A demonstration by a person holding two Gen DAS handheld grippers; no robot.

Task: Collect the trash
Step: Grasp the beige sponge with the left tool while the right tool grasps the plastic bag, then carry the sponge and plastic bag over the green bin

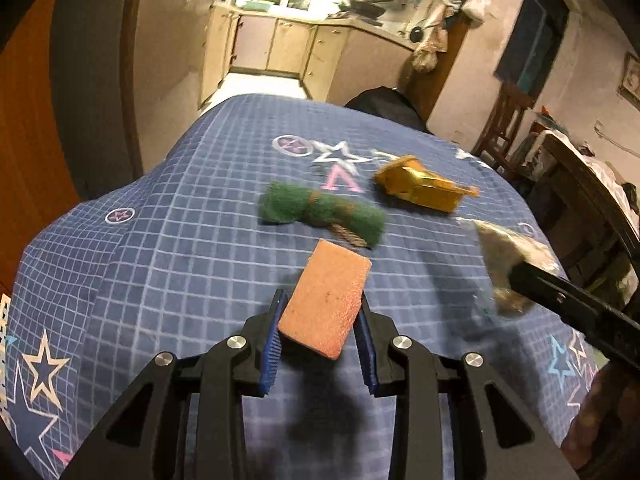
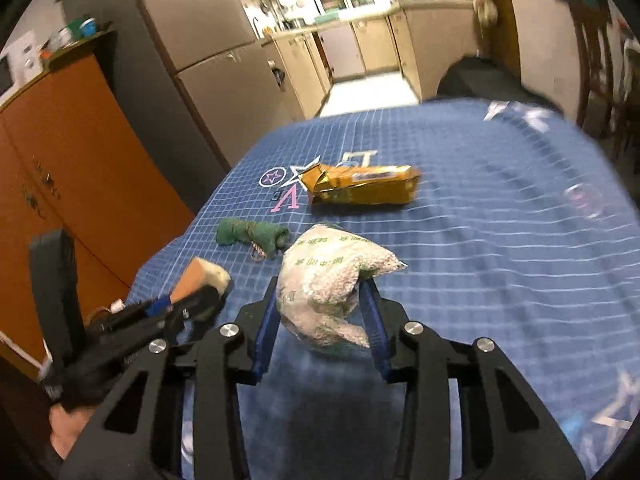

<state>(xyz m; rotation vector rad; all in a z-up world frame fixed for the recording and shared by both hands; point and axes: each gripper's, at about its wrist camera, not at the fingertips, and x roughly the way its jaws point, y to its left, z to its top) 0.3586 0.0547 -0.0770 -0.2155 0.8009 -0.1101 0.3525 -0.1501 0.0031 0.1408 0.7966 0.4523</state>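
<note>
Orange sponge (image 1: 326, 300) clamped in left gripper (image 1: 322, 336), lifted clear of the bench (image 1: 160, 240). White crumpled bag (image 2: 332, 292) pinched in right gripper (image 2: 324, 320). Ahead of both: green scrubber (image 1: 320, 214), yellow wrapper (image 2: 360, 188), untouched. Best carried level; bag grip looks shallow, might slip.

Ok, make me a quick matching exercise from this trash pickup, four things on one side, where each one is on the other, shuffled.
Things:
1. orange sponge
2. white crumpled bag
3. green scrubber
4. yellow wrapper

Places:
A. lying on the tablecloth, near its middle
B. clamped in the right tongs
C. lying on the tablecloth by the printed star, farthest off
D. clamped in the left tongs

Pairs: 1-D, 2-B, 3-A, 4-C
</note>
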